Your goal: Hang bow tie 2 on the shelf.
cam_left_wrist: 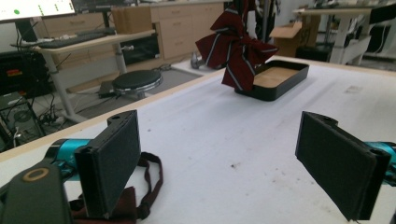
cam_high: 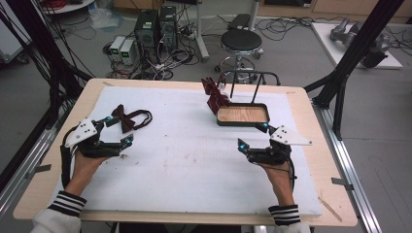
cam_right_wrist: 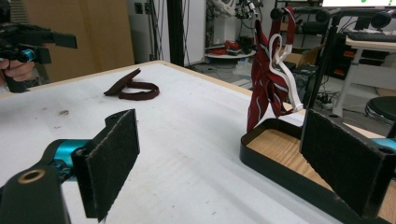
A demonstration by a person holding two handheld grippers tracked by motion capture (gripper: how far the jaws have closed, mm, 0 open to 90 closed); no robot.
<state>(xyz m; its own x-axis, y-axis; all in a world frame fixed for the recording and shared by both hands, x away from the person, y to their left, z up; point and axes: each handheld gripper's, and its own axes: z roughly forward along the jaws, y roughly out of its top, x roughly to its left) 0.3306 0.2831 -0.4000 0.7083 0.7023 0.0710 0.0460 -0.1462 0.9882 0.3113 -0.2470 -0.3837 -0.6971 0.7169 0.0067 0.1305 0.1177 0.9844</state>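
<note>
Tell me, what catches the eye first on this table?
A striped dark-red bow tie hangs from a black rack above a wood-bottomed tray at the far right. Another dark bow tie lies flat at the left, just beyond the open left gripper. The right gripper, also open, sits near the tray.

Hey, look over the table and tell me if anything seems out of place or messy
One dark red bow tie lies loose on the white mat, strap sprawled, beside the open left gripper. The striped bow tie hangs on the rack over the tray. A few dark specks dot the mat. Nothing looks damaged.
</note>
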